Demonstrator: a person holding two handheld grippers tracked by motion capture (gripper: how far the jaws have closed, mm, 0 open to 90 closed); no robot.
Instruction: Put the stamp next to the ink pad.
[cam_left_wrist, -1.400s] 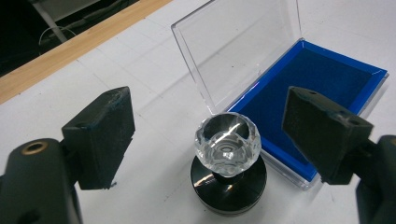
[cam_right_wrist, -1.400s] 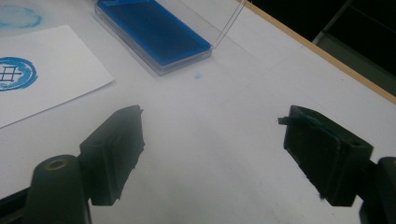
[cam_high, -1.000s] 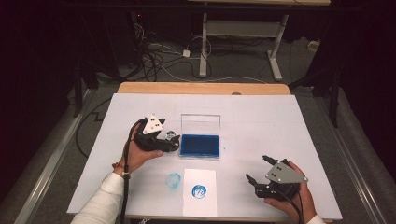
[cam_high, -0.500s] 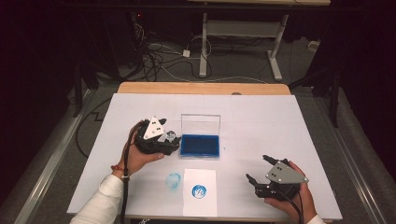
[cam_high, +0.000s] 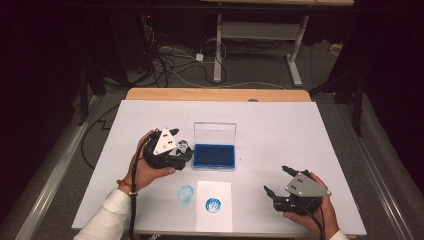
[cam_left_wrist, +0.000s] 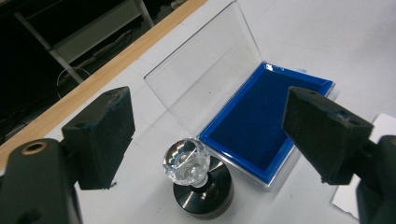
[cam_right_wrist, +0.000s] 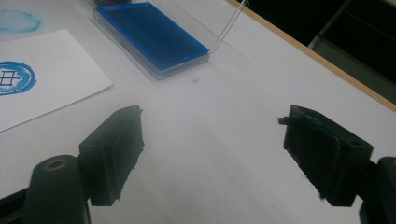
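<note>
A stamp with a clear crystal knob on a black round base (cam_left_wrist: 194, 175) stands upright on the white table, just left of an open ink pad (cam_left_wrist: 261, 121) with a blue bed and a raised clear lid (cam_left_wrist: 201, 79). My left gripper (cam_left_wrist: 212, 128) is open, its jaws wide on either side of the stamp and not touching it. From above, the left gripper (cam_high: 179, 154) sits beside the stamp (cam_high: 183, 145) and the ink pad (cam_high: 215, 155). My right gripper (cam_high: 276, 180) rests open at the front right with nothing in it; in its own view the right gripper (cam_right_wrist: 210, 149) hovers over bare table.
A white paper (cam_high: 214, 217) with a round blue stamp print (cam_high: 213, 204) lies at the front middle, a blue smudge (cam_high: 185, 193) on the table to its left. The table (cam_high: 280, 125) ends in a wooden edge (cam_high: 215, 94) at the back; cables and a desk frame lie beyond.
</note>
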